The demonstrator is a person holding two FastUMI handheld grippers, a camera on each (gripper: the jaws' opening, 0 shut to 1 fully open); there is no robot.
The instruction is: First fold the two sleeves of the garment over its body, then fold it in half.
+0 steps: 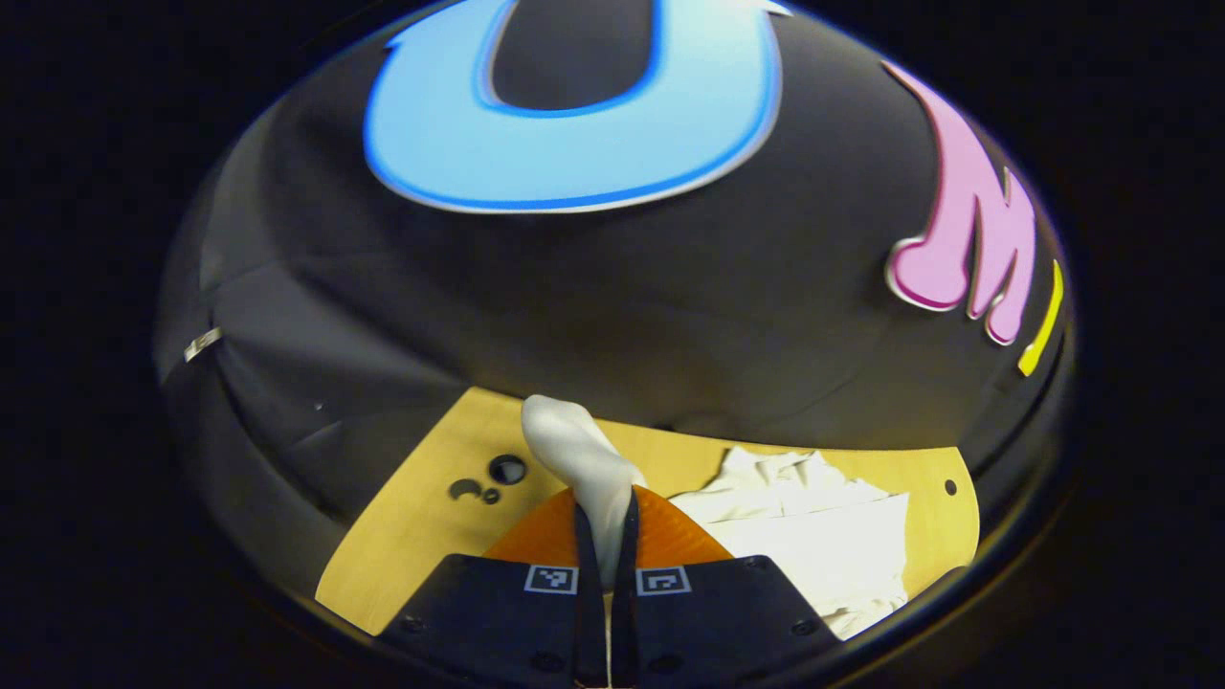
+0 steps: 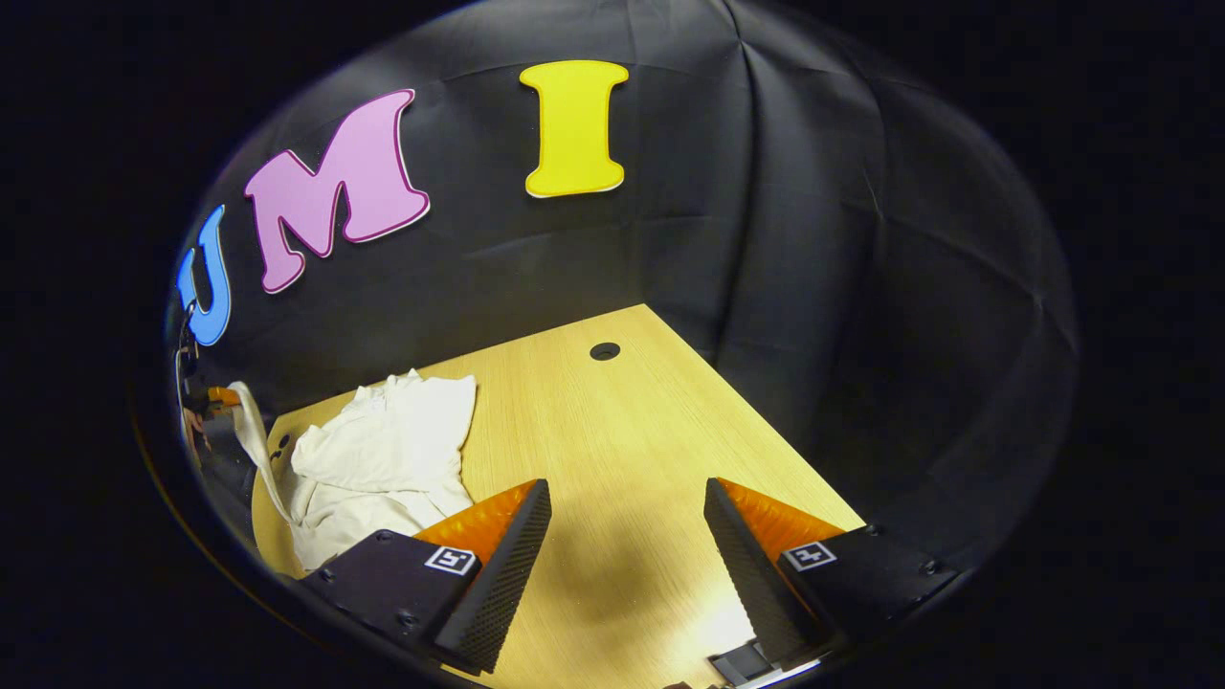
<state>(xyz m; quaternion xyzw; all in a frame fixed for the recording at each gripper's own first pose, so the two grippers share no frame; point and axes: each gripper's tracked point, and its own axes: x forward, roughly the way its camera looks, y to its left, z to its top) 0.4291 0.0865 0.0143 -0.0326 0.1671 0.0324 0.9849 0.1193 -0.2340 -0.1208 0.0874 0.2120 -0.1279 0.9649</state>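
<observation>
A white garment (image 1: 813, 526) lies crumpled on the wooden table (image 1: 421, 526), to the right in the left gripper view. My left gripper (image 1: 606, 545) is shut on a white sleeve (image 1: 584, 459) that stands up between its fingers, lifted above the table. In the right gripper view the garment (image 2: 383, 450) lies at the left of the table (image 2: 622, 450), and a stretched sleeve (image 2: 251, 431) runs up to the other gripper (image 2: 215, 397) at the far left edge. My right gripper (image 2: 627, 545) hovers open over bare wood, to the right of the garment, with nothing between its fingers.
Black cloth walls close in the table at the back and on both sides. The table has a round hole (image 2: 604, 351) near its far edge and a few holes (image 1: 507, 469) near the left gripper. Bare wood stretches right of the garment.
</observation>
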